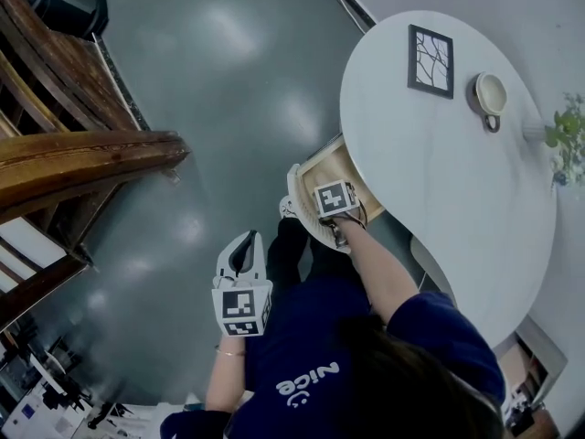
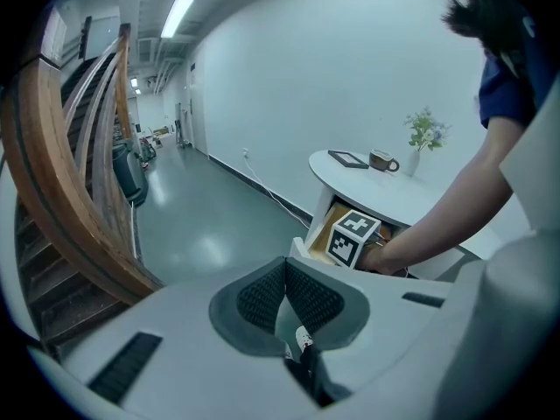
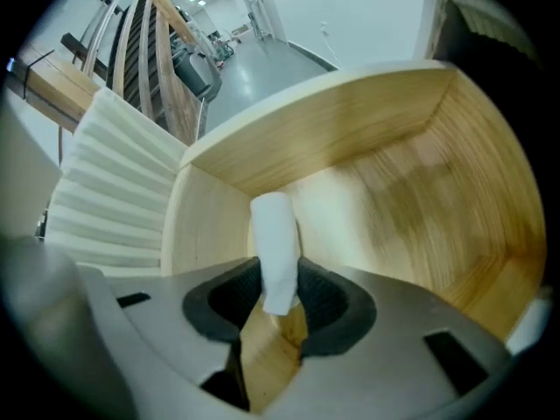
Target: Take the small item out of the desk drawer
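The wooden drawer [image 1: 325,166] stands pulled out from under the white round desk [image 1: 439,172]. My right gripper [image 3: 280,280] points steeply down into the drawer [image 3: 394,191], and in the head view its marker cube [image 1: 334,198] covers its jaws. A small white cylinder-shaped item [image 3: 275,239] stands between the two dark pads, which press on its sides. My left gripper [image 1: 243,252] hangs apart from the desk, over the floor near my body. Its pads [image 2: 262,297] meet with nothing between them.
A framed picture [image 1: 430,60], a cup [image 1: 491,94] and a small plant [image 1: 567,135] sit on the desk top. The drawer's white ribbed front [image 3: 109,191] is toward me. A wooden stair rail [image 1: 82,158] curves at the left over grey floor.
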Demonstrator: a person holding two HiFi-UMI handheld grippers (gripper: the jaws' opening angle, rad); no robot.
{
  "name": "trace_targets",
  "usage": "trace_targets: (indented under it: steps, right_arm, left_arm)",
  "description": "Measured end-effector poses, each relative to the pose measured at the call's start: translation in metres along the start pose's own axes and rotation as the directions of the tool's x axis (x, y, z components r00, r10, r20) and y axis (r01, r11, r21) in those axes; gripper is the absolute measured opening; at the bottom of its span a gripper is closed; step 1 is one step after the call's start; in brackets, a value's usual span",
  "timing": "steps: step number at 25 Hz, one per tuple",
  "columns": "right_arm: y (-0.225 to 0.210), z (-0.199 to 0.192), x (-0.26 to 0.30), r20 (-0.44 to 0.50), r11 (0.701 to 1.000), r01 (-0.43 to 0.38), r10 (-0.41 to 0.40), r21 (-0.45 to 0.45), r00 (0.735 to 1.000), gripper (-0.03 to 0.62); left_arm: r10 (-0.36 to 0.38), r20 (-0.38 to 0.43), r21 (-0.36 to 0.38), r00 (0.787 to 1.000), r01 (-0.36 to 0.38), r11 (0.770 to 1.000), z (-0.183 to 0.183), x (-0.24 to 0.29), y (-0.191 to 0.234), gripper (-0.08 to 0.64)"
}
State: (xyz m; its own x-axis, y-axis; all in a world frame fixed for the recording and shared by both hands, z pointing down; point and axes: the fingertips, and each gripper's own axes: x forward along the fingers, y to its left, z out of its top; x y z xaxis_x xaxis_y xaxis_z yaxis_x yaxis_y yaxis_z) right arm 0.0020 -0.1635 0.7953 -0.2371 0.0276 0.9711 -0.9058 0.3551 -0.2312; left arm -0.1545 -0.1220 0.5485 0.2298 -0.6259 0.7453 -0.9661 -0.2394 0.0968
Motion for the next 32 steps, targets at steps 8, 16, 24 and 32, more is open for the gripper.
trace_targets:
  steps: [8,16,24,32]
  right_arm:
    - [0.006,-0.006,-0.039,0.036,0.998,0.032,-0.031,-0.047,0.999,0.138]
    - [0.024,-0.002,-0.079,0.134,0.999,0.015,-0.011,-0.035,0.991,0.137]
    - [0.035,-0.007,-0.114,0.223,0.999,-0.023,0.012,0.048,0.975,0.138]
    - [0.037,-0.006,-0.158,0.354,1.000,0.010,-0.018,0.023,0.935,0.138]
  left_arm:
    - [-0.029,0.058,0.003,0.998,0.029,1.000,0.018,0.003,-0.005,0.005]
    - [-0.062,0.132,-0.101,0.989,0.076,0.992,0.034,0.005,-0.002,0.005]
    - [-0.123,0.178,-0.049,0.976,0.133,0.990,0.052,0.011,-0.010,0.005]
    - [-0.211,0.203,0.013,0.956,0.212,0.977,0.069,0.018,-0.031,0.005]
